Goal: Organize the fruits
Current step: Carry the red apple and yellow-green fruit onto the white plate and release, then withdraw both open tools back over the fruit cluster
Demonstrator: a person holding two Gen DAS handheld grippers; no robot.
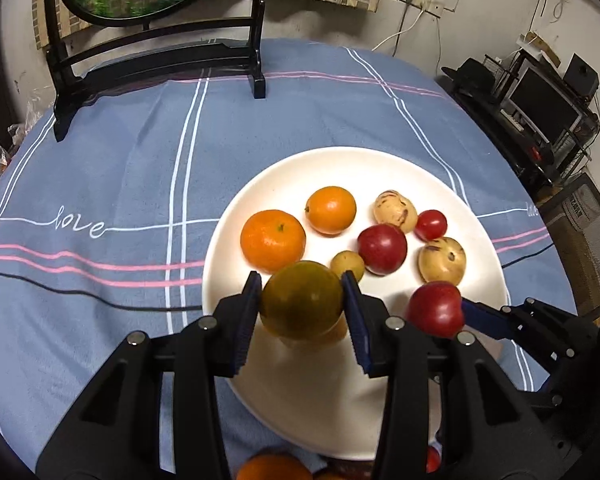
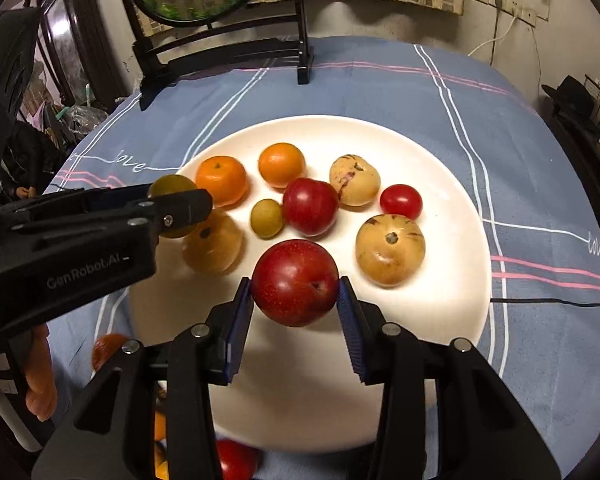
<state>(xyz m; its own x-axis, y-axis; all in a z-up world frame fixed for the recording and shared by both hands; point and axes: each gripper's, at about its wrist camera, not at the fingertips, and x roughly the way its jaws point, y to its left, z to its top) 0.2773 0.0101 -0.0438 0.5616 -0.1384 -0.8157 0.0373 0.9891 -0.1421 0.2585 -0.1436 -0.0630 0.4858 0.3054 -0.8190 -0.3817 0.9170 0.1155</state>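
Note:
A white plate on the blue tablecloth holds several fruits: two oranges, a red plum, two yellow pepino melons, a cherry tomato and a small green-yellow fruit. My left gripper is shut on a greenish-yellow orange above the plate's near left part. My right gripper is shut on a red plum above the plate's near side. A yellow fruit lies under the left gripper.
A black wooden stand with a round painted screen stands at the table's far side. More fruits lie on the cloth near the front edge: an orange and a red one. A black cable crosses the cloth.

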